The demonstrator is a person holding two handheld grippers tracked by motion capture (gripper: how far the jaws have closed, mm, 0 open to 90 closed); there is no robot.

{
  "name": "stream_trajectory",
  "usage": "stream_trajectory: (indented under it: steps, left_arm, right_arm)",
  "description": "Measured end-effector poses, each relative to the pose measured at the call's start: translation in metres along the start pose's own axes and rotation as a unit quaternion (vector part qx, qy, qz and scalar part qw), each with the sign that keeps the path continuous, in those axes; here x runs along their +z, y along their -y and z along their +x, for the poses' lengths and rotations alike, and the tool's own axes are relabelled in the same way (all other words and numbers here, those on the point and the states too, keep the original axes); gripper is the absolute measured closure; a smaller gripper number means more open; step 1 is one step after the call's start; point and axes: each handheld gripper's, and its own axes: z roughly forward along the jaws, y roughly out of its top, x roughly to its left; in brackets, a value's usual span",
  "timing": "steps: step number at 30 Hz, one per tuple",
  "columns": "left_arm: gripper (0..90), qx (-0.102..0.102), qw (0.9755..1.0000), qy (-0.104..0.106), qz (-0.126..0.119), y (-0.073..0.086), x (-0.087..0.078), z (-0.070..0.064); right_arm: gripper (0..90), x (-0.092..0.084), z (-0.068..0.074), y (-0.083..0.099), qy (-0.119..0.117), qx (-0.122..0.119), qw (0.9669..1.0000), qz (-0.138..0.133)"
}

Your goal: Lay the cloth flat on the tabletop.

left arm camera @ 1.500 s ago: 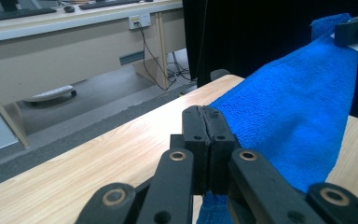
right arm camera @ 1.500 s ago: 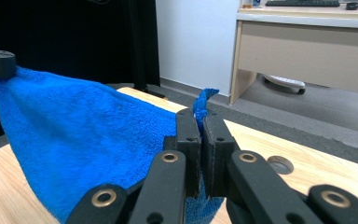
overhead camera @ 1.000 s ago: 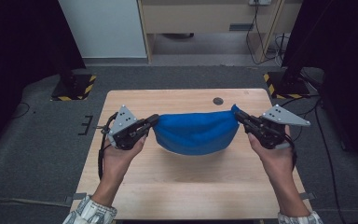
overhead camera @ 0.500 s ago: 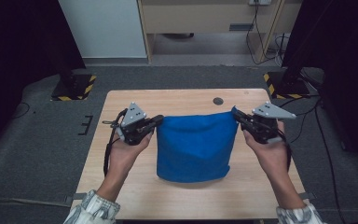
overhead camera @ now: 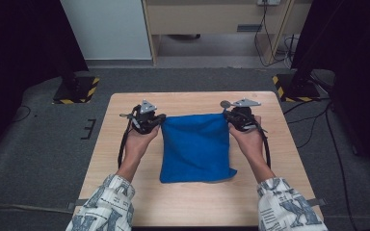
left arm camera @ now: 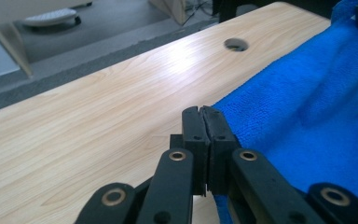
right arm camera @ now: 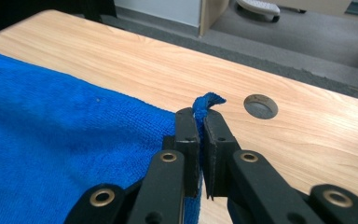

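Note:
A blue cloth (overhead camera: 196,147) lies spread on the wooden table (overhead camera: 125,173), its far edge stretched between my two grippers. My left gripper (overhead camera: 161,119) is shut on the cloth's far left corner; in the left gripper view the jaws (left arm camera: 204,123) pinch the blue cloth (left arm camera: 307,107) edge. At the far right corner my right gripper (overhead camera: 228,116) is shut as well. A tuft of the blue cloth (right arm camera: 65,140) sticks up between its jaws (right arm camera: 198,126) in the right gripper view. Both grippers sit low over the table.
A round hole (overhead camera: 225,103) in the table top lies just beyond the right gripper, also seen as a hole (right arm camera: 260,105) in the right gripper view. Grey carpet surrounds the table. A cabinet (overhead camera: 212,19) and dark stands are at the back.
Both grippers have come down and toward the near side with the cloth's corners. The cloth, bunched and hanging in the air before, now lies flat on the table.

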Motion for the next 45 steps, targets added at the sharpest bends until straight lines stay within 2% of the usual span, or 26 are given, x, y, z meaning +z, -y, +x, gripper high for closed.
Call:
stream_trajectory:
  steps: [3,5,6,7,9,11,12,15,16,19,21,28,37,38,45]
  left_arm:
    - [89.0,0.004,0.9999,-0.010,0.011,0.001,0.009,0.007]
    - [89.0,-0.005,0.9998,-0.014,0.012,0.003,0.015,0.013]
    - [88.7,-0.011,0.9999,-0.011,0.005,0.003,0.017,0.016]
    - [87.1,-0.015,0.9998,-0.011,0.004,0.004,0.020,0.019]
    - [72.5,-0.020,0.9994,-0.027,0.008,0.006,0.024,0.022]
    - [67.4,-0.015,0.9993,-0.034,0.003,0.007,0.021,0.023]
    - [64.8,-0.013,0.9991,-0.040,-0.003,0.007,0.019,0.023]
    - [51.5,-0.024,0.9990,-0.037,-0.004,0.009,0.012,0.023]
    - [51.3,-0.023,0.9991,-0.034,-0.005,0.010,0.008,0.022]
    - [49.5,-0.017,0.9994,-0.029,-0.010,0.016,0.001,0.018]
    - [48.2,-0.007,0.9997,-0.025,-0.003,0.021,-0.002,0.014]
    - [41.9,-0.010,0.9999,-0.001,-0.005,0.038,-0.003,0.006]
    - [39.2,0.002,0.9999,0.016,-0.002,0.054,-0.009,-0.007]
    - [39.0,0.001,0.9998,0.017,-0.003,0.056,-0.010,-0.009]
    - [38.0,0.012,0.9993,0.036,0.004,0.077,-0.017,-0.025]
  right_arm:
    - [86.0,0.017,0.000,-0.001,0.004,0.010,0.9999,0.011]
    - [84.1,0.026,0.002,-0.001,0.006,0.015,0.9998,0.014]
    - [78.0,0.030,0.002,-0.001,0.006,0.018,0.9997,0.013]
    - [66.6,0.035,0.002,-0.001,0.008,0.020,0.9997,0.012]
    - [53.8,0.041,0.002,-0.002,0.017,0.023,0.9994,0.021]
    - [43.1,0.039,0.002,-0.001,0.022,0.019,0.9994,0.016]
    - [39.8,0.037,0.002,-0.001,0.021,0.017,0.9994,0.020]
    - [33.8,0.030,0.002,0.004,0.021,0.002,0.9993,0.031]
    - [32.8,0.026,0.002,0.007,0.021,0.000,0.9993,0.032]
    - [32.7,0.016,0.000,0.015,0.016,-0.001,0.9991,0.038]
    - [34.7,0.011,-0.001,0.022,0.014,0.000,0.9992,0.038]
    - [42.7,0.002,-0.004,0.042,0.000,0.004,0.9989,0.046]
    - [57.7,-0.011,-0.003,0.057,-0.019,0.000,0.9988,0.045]
    - [62.0,-0.014,-0.002,0.062,-0.025,0.000,0.9986,0.046]
    - [70.9,-0.022,-0.001,0.082,-0.034,-0.002,0.9981,0.052]
